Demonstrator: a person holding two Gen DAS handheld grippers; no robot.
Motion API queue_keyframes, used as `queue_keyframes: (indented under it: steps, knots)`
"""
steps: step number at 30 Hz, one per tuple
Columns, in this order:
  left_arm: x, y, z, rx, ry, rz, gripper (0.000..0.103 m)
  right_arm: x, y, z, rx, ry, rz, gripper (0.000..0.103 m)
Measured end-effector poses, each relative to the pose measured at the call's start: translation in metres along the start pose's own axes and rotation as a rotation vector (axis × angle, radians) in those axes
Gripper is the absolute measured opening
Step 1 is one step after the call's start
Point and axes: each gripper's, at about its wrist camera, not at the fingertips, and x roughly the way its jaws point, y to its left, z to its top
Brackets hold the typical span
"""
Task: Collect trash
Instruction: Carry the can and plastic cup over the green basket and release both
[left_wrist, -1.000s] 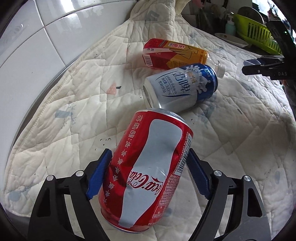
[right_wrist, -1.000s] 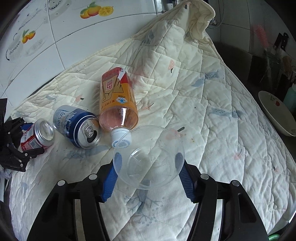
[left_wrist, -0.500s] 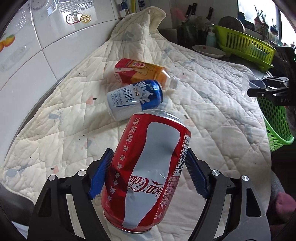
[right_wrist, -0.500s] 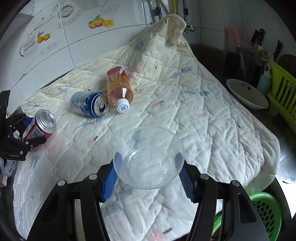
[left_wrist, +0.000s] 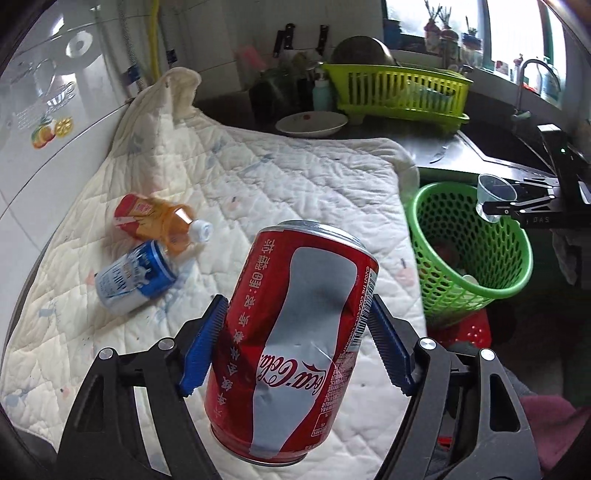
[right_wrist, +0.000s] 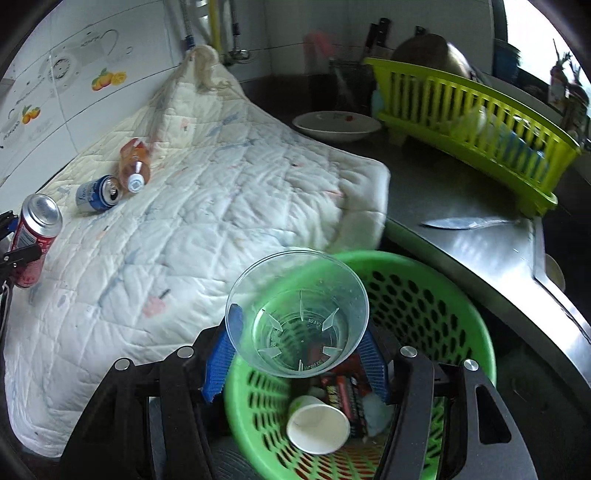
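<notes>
Both clamped loads now off the quilt (right_wrist: 184, 229): clear cup (right_wrist: 297, 314) over green basket (right_wrist: 424, 291), red can (left_wrist: 291, 332) nearer it

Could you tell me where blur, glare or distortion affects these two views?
Left wrist: fisheye bends the white tiled wall; the red cola can is sharp. Right wrist: motion blur smears the green perforated plastic basket; glare on the steel counter.

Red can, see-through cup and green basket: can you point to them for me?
red can (left_wrist: 295, 332): left wrist view, middle of its side.
see-through cup (right_wrist: 295, 306): right wrist view, inner wall.
green basket (right_wrist: 436, 291): right wrist view, far holed wall.
</notes>
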Motion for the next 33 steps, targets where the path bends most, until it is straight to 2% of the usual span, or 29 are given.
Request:
queue_keyframes:
  steps: [4,7,9,10,19,33]
  knots:
    - [0.012,-0.034,0.015,0.031,-0.004,-0.053,0.074,-0.01,-0.038,-0.018,0.059,0.015,-0.064,0.059]
    - [0.023,-0.059,0.027,0.049,0.0,-0.097,0.074,-0.013,-0.058,-0.029,0.105,0.021,-0.08,0.06]
    - [0.03,-0.074,0.033,0.062,0.002,-0.12,0.074,-0.015,-0.065,-0.034,0.121,0.018,-0.091,0.07]
    - [0.034,-0.082,0.037,0.071,0.001,-0.132,0.074,-0.016,-0.068,-0.037,0.129,0.014,-0.093,0.071]
    - [0.074,-0.142,0.07,0.105,0.031,-0.201,0.074,-0.03,-0.079,-0.051,0.163,-0.017,-0.074,0.073]
    - [0.137,-0.208,0.099,0.122,0.121,-0.239,0.068,-0.063,-0.091,-0.068,0.205,-0.089,-0.056,0.079]
